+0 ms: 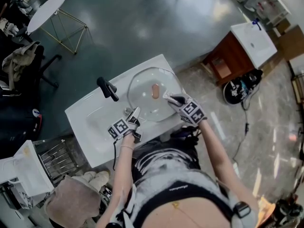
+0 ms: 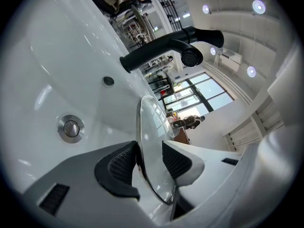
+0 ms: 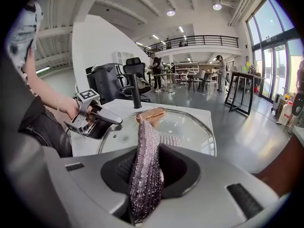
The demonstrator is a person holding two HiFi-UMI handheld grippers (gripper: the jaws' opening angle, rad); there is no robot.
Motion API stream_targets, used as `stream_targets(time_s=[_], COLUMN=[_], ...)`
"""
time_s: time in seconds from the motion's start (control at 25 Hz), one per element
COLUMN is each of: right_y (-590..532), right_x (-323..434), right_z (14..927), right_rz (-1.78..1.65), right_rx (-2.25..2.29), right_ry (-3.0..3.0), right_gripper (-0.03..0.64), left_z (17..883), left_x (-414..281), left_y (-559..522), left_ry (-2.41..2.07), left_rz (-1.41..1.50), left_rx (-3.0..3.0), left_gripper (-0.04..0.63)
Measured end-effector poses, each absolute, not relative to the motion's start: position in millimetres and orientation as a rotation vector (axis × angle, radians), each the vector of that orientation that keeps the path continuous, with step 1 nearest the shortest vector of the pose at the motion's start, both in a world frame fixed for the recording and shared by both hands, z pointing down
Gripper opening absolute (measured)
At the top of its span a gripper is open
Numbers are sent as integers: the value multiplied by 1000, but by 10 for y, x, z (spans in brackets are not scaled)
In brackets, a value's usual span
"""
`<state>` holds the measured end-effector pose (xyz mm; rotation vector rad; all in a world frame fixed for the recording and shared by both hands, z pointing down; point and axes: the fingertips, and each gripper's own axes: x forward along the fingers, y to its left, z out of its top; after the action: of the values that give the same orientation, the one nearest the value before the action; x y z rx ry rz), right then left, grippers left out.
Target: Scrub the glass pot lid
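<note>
While both forearms reach forward and bend inward over the sink (image 1: 85,120), two grippers meet on one lid (image 1: 144,100).
Nearest the body, the left gripper (image 1: 135,113) clamps the lid's near-left rim, glass pinched between its pads. The right gripper (image 1: 170,98), wrist turned inward, grips one sparkly cloth (image 3: 145,175); the cloth's far end lies on the glass just beside the single copper knob (image 1: 155,91). Beyond the lid stands one black faucet (image 1: 108,89).
</note>
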<state>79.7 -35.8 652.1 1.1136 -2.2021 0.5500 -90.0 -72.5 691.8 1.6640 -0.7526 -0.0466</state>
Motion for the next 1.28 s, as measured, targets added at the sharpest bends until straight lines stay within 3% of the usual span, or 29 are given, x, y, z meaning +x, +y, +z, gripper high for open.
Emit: stream_targets(time_s=[0.48,1.28], right_y=[-49,-669], right_x=[-39,-738], right_z=[6459,6433], right_rz=[453,312], right_rx=[714,811], right_ry=[-2311,-2217], right_gripper=[100,100], left_z=[6900,6904], left_x=[-897,-877], left_y=[-732,-710], left_ry=[-752,-712], left_rz=[-44,-19], left_rx=[1659,1683], left_gripper=[163,163])
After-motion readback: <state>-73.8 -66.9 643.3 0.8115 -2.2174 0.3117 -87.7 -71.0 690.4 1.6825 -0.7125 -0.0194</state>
